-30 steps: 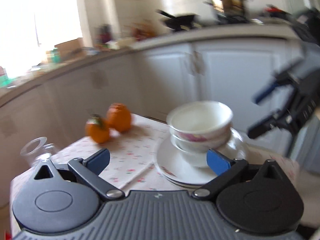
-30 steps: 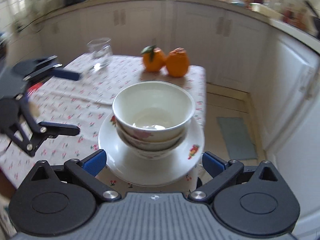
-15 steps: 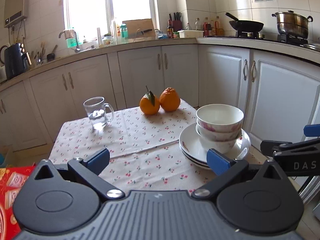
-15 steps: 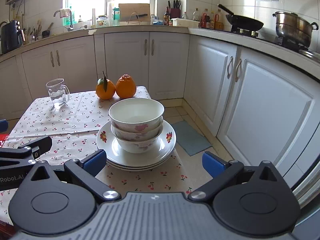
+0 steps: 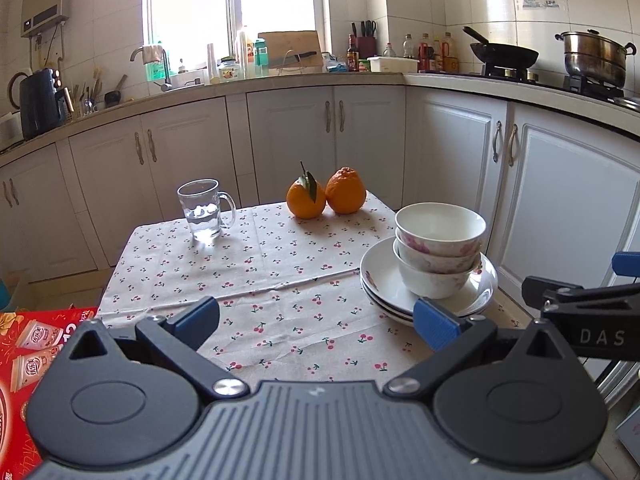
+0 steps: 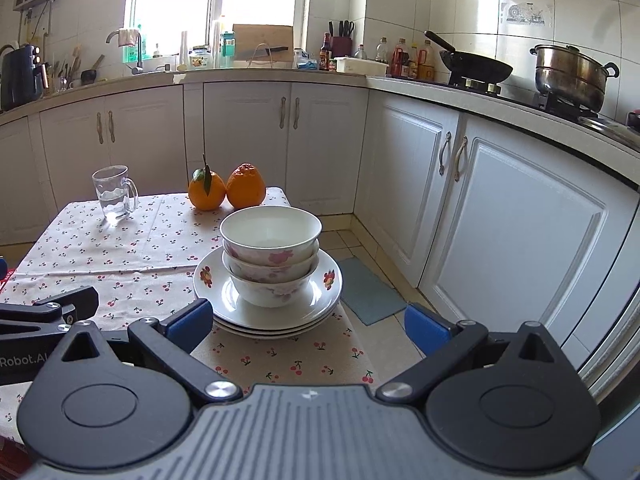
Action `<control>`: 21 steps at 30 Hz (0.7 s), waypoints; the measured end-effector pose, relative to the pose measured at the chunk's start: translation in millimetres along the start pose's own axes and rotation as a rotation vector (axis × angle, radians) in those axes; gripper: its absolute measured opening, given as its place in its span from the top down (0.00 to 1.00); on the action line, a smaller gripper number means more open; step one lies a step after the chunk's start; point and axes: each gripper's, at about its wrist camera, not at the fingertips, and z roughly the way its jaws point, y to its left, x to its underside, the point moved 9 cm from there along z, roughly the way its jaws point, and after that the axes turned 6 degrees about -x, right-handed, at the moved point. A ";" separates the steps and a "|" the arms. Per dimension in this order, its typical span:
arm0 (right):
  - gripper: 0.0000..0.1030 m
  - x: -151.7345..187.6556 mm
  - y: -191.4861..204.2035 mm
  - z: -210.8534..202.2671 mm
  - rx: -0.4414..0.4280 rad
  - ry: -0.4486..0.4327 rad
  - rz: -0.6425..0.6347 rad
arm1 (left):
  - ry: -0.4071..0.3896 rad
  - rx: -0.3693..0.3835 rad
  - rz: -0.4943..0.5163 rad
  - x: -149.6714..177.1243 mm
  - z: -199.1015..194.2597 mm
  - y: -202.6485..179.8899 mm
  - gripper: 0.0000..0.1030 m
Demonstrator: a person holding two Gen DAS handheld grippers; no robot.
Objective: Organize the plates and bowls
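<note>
Both tongs hang wide apart with nothing between them: the left gripper [image 5: 316,320] hovers over the cherry-print tablecloth [image 5: 256,276], and the right gripper [image 6: 306,326] sits just short of the crockery, jaws spread to either side of it. And there is the stack: three flowered bowls [image 6: 271,254] nested one inside another, the top one showing only white inside, all resting in the middle of a pile of white plates [image 6: 320,300] at the table's near right corner, close to the edge. Over at the far left stands a glass mug [image 5: 203,210], upright, a little water in the bottom. Two oranges [image 5: 326,196] touch each other at the far edge, one with a leaf. White cabinets wrap the room; a black wok [image 6: 474,66] and a steel pot [image 6: 570,76] sit on the stove.
</note>
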 end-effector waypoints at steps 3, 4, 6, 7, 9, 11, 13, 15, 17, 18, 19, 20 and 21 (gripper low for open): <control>0.00 -0.3 0.2 1.3 0.007 0.002 -0.003 | 0.008 0.001 -0.004 0.6 2.4 -0.7 0.01; 0.00 -0.5 0.0 1.8 0.008 0.002 -0.004 | 0.012 0.003 -0.007 0.8 3.0 -1.0 0.01; 0.00 -0.4 -0.3 1.8 0.009 0.003 -0.003 | 0.014 0.006 -0.009 1.6 3.9 -1.3 0.01; 0.00 -0.4 -0.6 1.9 0.010 0.004 -0.004 | 0.016 0.006 -0.010 1.8 4.2 -1.6 0.01; 0.00 -0.5 -1.2 2.4 0.012 0.005 -0.003 | 0.019 0.005 -0.009 2.2 4.9 -2.1 0.01; 0.00 -0.6 -1.1 2.6 0.015 0.007 -0.004 | 0.023 0.005 -0.011 2.5 5.8 -2.0 0.01; 0.00 -0.6 -0.7 2.5 0.018 0.008 -0.006 | 0.026 0.006 -0.013 2.9 6.2 -1.6 0.01; 0.00 -0.8 -0.7 2.1 0.020 0.006 -0.007 | 0.027 0.007 -0.015 2.5 6.0 -0.7 0.01; 0.00 -0.8 -0.7 1.9 0.021 0.005 -0.007 | 0.027 0.006 -0.015 2.5 5.6 -0.9 0.01; 0.00 -1.0 -0.7 1.9 0.021 0.004 -0.008 | 0.026 0.005 -0.016 2.3 5.4 -0.7 0.01; 0.00 -1.4 -0.9 1.7 0.022 0.003 -0.009 | 0.026 0.005 -0.016 2.3 5.3 -0.6 0.01; 0.00 -1.6 -0.9 1.5 0.023 0.002 -0.009 | 0.026 0.005 -0.016 2.2 5.3 -0.7 0.01; 0.00 -1.7 -0.9 1.5 0.023 0.002 -0.009 | 0.024 0.005 -0.015 2.1 5.4 -0.6 0.01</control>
